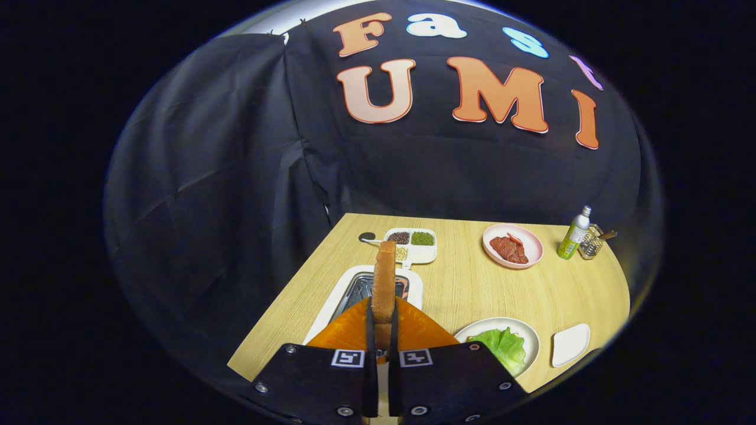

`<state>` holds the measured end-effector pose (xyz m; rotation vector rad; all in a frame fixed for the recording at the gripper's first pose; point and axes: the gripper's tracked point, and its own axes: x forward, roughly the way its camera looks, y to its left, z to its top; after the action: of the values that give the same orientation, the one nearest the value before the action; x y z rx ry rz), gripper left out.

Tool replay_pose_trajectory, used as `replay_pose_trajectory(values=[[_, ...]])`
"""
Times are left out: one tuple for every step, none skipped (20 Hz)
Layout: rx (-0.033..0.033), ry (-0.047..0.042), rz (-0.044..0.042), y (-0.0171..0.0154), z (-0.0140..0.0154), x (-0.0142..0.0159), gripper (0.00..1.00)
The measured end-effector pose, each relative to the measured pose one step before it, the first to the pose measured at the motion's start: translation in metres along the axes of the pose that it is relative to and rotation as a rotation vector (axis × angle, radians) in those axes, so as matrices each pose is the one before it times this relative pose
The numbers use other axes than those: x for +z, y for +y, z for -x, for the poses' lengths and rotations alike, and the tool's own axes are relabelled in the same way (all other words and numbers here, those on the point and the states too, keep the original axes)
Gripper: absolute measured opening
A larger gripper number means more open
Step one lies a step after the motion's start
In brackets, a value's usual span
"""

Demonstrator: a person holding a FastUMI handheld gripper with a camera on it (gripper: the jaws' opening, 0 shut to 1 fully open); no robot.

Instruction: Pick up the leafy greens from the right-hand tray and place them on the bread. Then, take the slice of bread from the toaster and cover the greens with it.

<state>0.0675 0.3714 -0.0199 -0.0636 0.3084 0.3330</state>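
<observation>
My gripper (383, 310) is shut on a slice of toasted bread (387, 268), which stands upright on edge between the fingers. The slice is lifted above the white toaster (333, 310), whose dark slots lie just beyond the fingers. To the right of the fingers, a round white plate (531, 336) carries the leafy greens (503, 347). A thin brown edge of bread (471, 339) peeks out from under their left side.
A small white tray (570, 344) lies right of the plate. Farther back on the wooden table (466, 283) are a divided dish of beans (412, 242), a black spoon (367, 237), a pink plate of meat (512, 246), a bottle (574, 235) and a wire holder (592, 242).
</observation>
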Motion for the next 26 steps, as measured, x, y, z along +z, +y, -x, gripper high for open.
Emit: replay_pose_trajectory(values=[[0.00750,0.00008,-0.00510,-0.00087,0.00432,0.00296,0.07],[0.00380,-0.00687,-0.00678,-0.00220,0.00353,0.00269,0.07],[-0.00126,-0.00862,-0.00187,-0.00293,0.00439,0.00434,0.07],[-0.00406,-0.00713,-0.00283,-0.00495,0.00357,0.00267,0.07],[0.00083,-0.00559,-0.00352,-0.00289,0.00314,0.00196,0.07],[-0.00116,-0.00506,-0.00980,-0.00444,0.00554,0.00160,0.07],[0.00022,-0.00628,-0.00415,-0.00450,0.00212,0.00242,0.07],[-0.00667,-0.00899,-0.00162,-0.00695,0.00405,0.00297,0.07],[-0.00904,-0.00053,0.00159,-0.00734,0.00253,0.00039,0.07],[-0.00780,-0.00232,0.00021,-0.00740,0.00083,-0.00174,0.07],[-0.00817,0.00474,-0.00418,-0.00832,0.00122,-0.00340,0.07],[-0.00648,0.00579,-0.00475,-0.00756,0.00053,-0.00460,0.07],[-0.00707,0.00611,-0.00375,-0.00795,-0.00012,-0.00400,0.07],[-0.00643,0.00876,-0.00157,-0.00775,0.00012,-0.00509,0.07],[-0.00338,0.00737,0.00444,-0.00757,-0.00041,-0.00466,0.07],[-0.00519,0.00229,0.00392,-0.00718,-0.00082,-0.00423,0.07],[-0.00057,0.00625,0.00428,-0.00549,-0.00133,-0.00490,0.07],[-0.00088,0.00762,0.00238,-0.00536,-0.00099,-0.00695,0.07],[0.00385,0.01038,-0.00217,-0.00441,-0.00194,-0.00546,0.07],[0.00378,0.00846,-0.00202,-0.00383,-0.00109,-0.00641,0.07],[0.00556,0.00870,-0.00031,-0.00380,-0.00142,-0.00545,0.07],[0.00287,0.01005,0.00016,-0.00445,-0.00133,-0.00660,0.07],[0.00284,0.01100,0.00393,-0.00397,-0.00107,-0.00637,0.07],[0.00424,0.00971,0.00837,-0.00363,-0.00220,-0.00654,0.07],[0.00532,0.00859,0.00665,-0.00285,-0.00218,-0.00565,0.07],[0.00753,0.01051,0.00276,-0.00272,-0.00251,-0.00661,0.07]])
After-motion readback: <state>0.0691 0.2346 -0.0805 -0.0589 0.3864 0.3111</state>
